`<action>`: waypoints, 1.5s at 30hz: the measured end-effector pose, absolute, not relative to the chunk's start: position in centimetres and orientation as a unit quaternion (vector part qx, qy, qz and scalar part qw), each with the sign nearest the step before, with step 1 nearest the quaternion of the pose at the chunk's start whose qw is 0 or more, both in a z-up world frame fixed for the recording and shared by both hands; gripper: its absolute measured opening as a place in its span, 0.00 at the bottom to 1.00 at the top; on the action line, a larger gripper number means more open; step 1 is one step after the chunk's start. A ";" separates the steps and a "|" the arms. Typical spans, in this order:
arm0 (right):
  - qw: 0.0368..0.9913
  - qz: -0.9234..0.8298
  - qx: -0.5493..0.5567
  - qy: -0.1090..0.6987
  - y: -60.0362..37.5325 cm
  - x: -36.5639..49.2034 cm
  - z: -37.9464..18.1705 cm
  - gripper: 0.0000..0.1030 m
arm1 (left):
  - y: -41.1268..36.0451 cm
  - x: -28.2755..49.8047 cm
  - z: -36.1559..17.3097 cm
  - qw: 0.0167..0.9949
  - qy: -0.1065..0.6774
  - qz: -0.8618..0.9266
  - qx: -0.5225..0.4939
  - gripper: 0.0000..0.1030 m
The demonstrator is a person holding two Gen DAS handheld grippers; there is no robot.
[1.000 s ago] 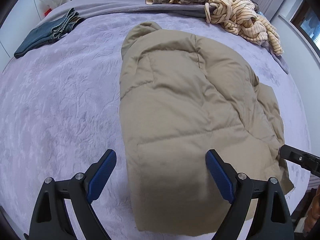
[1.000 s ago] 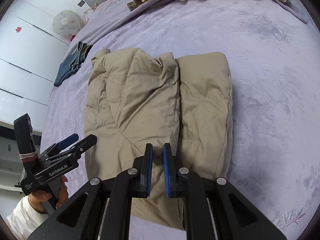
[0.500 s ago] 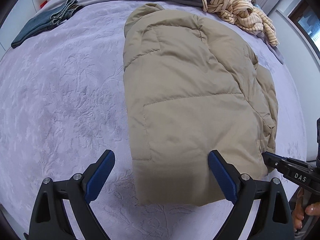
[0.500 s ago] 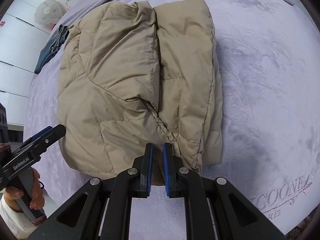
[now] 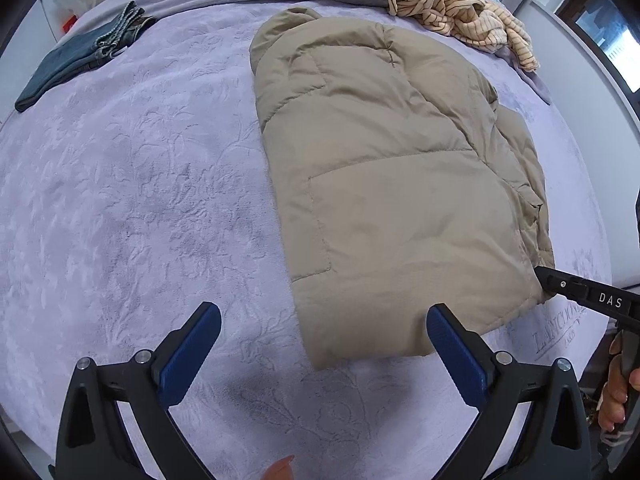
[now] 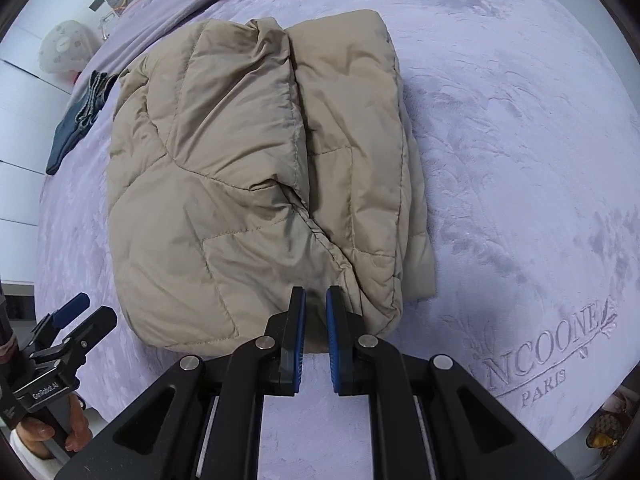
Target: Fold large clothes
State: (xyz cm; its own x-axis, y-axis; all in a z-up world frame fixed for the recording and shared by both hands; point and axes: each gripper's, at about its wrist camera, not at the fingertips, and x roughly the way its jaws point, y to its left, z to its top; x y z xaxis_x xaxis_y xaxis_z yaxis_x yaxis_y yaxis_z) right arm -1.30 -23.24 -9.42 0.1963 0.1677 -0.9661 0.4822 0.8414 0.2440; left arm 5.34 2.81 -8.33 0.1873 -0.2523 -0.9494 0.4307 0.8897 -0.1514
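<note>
A tan puffer jacket [image 5: 384, 184] lies folded lengthwise on the lilac bedspread [image 5: 140, 200]; it also shows in the right wrist view [image 6: 248, 184]. My left gripper [image 5: 320, 332] is wide open and empty, hovering just before the jacket's near hem, its right finger at the hem's edge. My right gripper [image 6: 316, 320] has its jaws nearly together with a narrow gap, at the jacket's near hem; nothing shows between the pads. The right gripper's tip also shows in the left wrist view [image 5: 560, 280] at the jacket's right corner.
Folded dark jeans [image 5: 80, 64] lie far left. A heap of striped and brown clothes [image 5: 452, 4] lies at the far side. The bedspread's embroidered logo [image 6: 552, 356] is near the front right edge. The left gripper [image 6: 68, 328] shows at the lower left of the right wrist view.
Both grippers have pulled back toward me, off the jacket to its near hem. The jacket stays flat on the bed. The right jaws' gap has widened slightly.
</note>
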 end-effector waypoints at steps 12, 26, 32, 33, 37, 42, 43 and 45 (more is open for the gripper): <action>0.736 -0.081 0.251 0.624 -22.7 -3.6 -6.9 0.42 | 3.6 2.4 -4.7 0.809 0.550 -0.187 0.088 1.00; 0.800 -0.085 0.161 0.572 -23.4 -8.3 1.4 0.79 | 3.2 -5.7 1.3 0.839 0.523 -0.136 0.069 1.00; 0.829 -0.078 0.135 0.537 -23.2 -10.0 4.7 0.87 | 3.1 -7.7 4.2 0.853 0.503 -0.128 0.048 1.00; 0.833 -0.080 0.131 0.531 -23.2 -10.3 5.2 0.90 | 3.1 -7.9 4.7 0.856 0.499 -0.127 0.047 1.00; 0.845 -0.084 0.133 0.512 -22.9 -10.9 6.7 1.00 | 2.9 -8.4 6.2 0.864 0.484 -0.128 0.052 1.00; 0.850 -0.096 0.147 0.496 -22.6 -11.0 8.4 1.00 | 3.2 -8.4 8.2 0.872 0.468 -0.128 0.064 1.00; 0.852 -0.099 0.148 0.492 -22.5 -11.0 8.7 1.00 | 3.3 -8.4 8.6 0.874 0.464 -0.127 0.065 1.00; 0.855 -0.102 0.147 0.487 -22.2 -11.0 9.4 1.00 | 3.6 -8.2 9.2 0.876 0.460 -0.127 0.064 1.00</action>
State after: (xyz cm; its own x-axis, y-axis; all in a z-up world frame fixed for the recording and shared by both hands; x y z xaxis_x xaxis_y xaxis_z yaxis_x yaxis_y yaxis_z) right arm -10.97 -22.18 9.38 0.5055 -0.0313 -0.8623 0.3182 0.9357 0.1526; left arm -8.23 3.61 9.17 0.5445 -0.1630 -0.8228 0.2806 0.9598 -0.0044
